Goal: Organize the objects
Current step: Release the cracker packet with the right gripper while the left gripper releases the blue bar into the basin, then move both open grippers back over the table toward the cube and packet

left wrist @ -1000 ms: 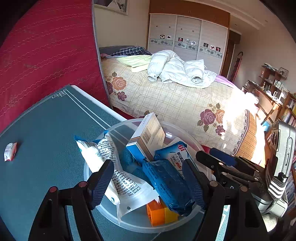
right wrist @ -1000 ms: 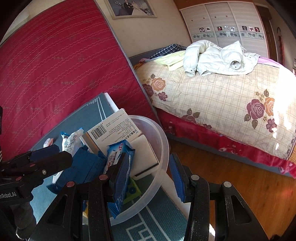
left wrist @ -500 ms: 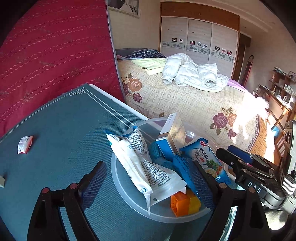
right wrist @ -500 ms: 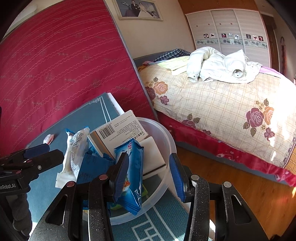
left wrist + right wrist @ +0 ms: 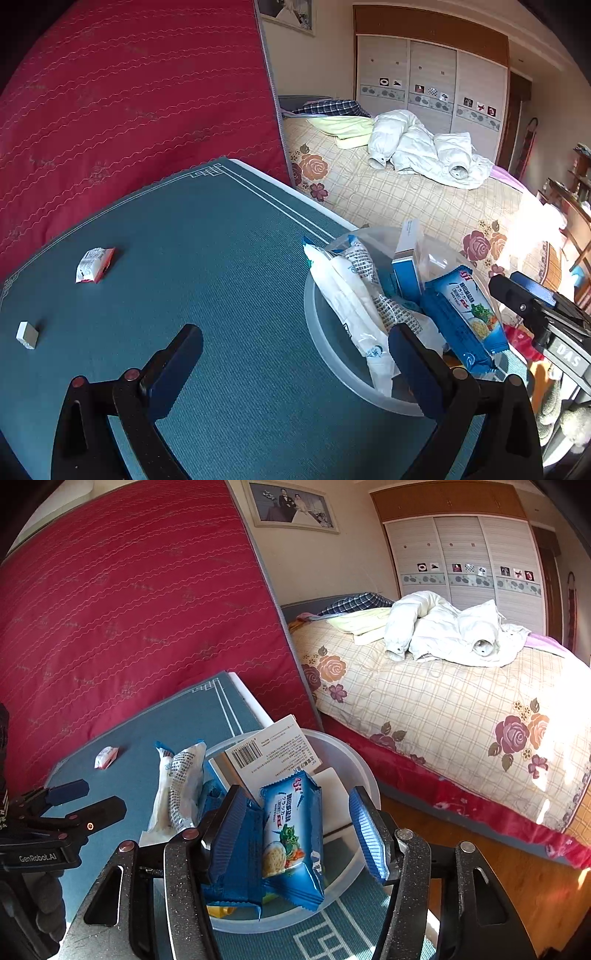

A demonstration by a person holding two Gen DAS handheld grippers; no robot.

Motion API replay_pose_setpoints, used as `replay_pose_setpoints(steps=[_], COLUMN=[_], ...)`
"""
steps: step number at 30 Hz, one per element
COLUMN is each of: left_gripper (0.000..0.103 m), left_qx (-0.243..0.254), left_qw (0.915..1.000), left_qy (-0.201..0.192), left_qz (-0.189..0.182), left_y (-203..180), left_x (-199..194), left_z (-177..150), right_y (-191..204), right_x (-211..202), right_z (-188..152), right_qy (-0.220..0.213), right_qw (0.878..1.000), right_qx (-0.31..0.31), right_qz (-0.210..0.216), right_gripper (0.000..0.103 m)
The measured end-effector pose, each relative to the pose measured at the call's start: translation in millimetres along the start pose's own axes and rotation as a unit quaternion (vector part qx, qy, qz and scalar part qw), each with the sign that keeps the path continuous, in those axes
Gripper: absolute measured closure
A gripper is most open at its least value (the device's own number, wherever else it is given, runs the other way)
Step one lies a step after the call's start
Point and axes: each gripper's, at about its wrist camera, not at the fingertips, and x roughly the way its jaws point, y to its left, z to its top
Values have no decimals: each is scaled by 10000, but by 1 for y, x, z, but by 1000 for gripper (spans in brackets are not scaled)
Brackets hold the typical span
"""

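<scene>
A clear plastic bowl [image 5: 325,339] stands at the right edge of the teal table mat [image 5: 207,266]. It holds a white noodle packet [image 5: 351,295], a blue cracker packet [image 5: 465,317], a white-and-blue box [image 5: 406,258] and other items. My left gripper [image 5: 295,350] is open and empty, just left of the bowl. My right gripper [image 5: 299,827] is open over the bowl [image 5: 365,775], its jaws either side of the cracker packet [image 5: 291,827]. A small red-and-white sachet [image 5: 94,264] and a small white block [image 5: 26,335] lie on the mat at the left.
A red mattress [image 5: 129,110] leans upright behind the table. A bed [image 5: 443,701] with white clothing stands to the right, with wooden floor [image 5: 461,867] between. The bowl sits near the table's right edge.
My left gripper has pulled back and swung left, off the bowl and over the mat, bringing the sachet and block into view. My right gripper has risen slightly over the bowl.
</scene>
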Motion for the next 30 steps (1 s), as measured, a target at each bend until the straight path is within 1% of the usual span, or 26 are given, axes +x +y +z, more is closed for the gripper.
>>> replay_pose_setpoints(steps=[6,12,19,25,30], left_gripper=[1,1,1,1,1], left_qx=[-212,-390,-610,-886,-1186], left_qw=[9992,9975,9942,9878,9785], left_qy=[132,98,78,114,148], left_qz=[322,577,878,1279,1678], left_y=[30,61,103,149,192], left_x=[0,-6,-11,-12,-13], left_z=[-9,-19,-26,-31,-36], right_y=[30,70,126,174,203], right_x=[2,6,17,31,52], right_z=[4,3,-10,-25,-36], right_qy=[-14,2,184,364,615], right_qw=[9995,9972,9910,9824,9763], right_qx=[-222,-553,-1019,-1399,-1545], right_qz=[214,507,849,1187,1387], right_gripper=[35,34,34,34,34])
